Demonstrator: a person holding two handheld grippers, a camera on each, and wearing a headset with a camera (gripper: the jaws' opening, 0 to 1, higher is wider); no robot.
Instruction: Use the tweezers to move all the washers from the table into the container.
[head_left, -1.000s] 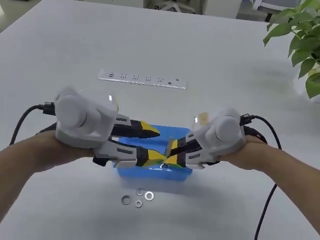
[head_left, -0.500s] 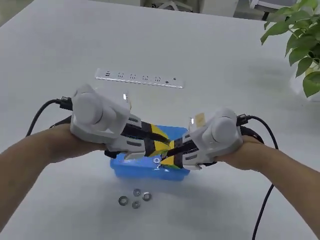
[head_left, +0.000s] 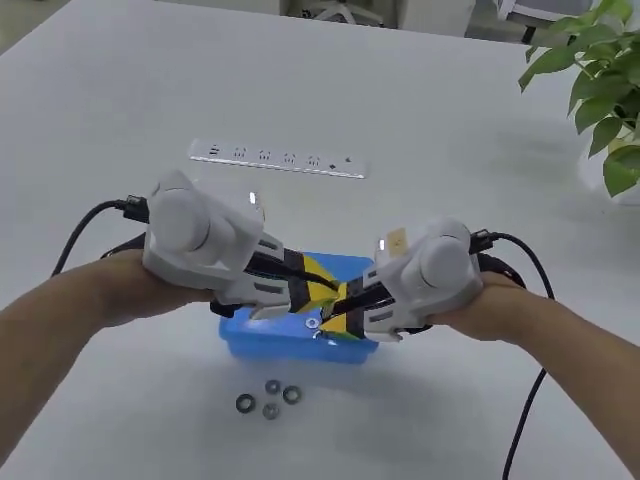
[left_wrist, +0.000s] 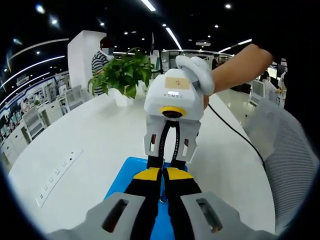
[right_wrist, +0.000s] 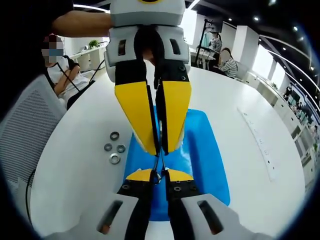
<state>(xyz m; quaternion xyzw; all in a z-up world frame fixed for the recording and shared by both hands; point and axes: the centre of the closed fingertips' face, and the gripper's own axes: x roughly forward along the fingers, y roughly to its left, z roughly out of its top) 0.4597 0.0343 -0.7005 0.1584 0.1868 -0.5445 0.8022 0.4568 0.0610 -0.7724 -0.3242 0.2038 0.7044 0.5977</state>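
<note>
Over the blue container (head_left: 250, 340) my two grippers meet nose to nose. The thin tweezers (right_wrist: 158, 150) run between them. My left gripper (head_left: 318, 292) is shut on the tweezers' shaft, and my right gripper (head_left: 338, 315) is shut on their other end. A small washer (head_left: 313, 323) sits at the tweezers where the jaws meet, above the container; it also shows as the washer (right_wrist: 156, 176) between my right gripper's (right_wrist: 156, 175) yellow tips. Several loose washers (head_left: 270, 397) lie on the table in front of the container, seen as washers (right_wrist: 114, 147) left of the container (right_wrist: 205, 150).
A white power strip (head_left: 278, 160) lies beyond the container. A leafy plant (head_left: 600, 80) stands at the far right edge. Black cables (head_left: 525, 420) trail from both grippers. The white table (head_left: 450, 130) stretches open around the work.
My left gripper has moved right and shut its jaws, which were open a second ago, onto the tweezers. The right gripper has barely moved. The loose washers lie as before.
</note>
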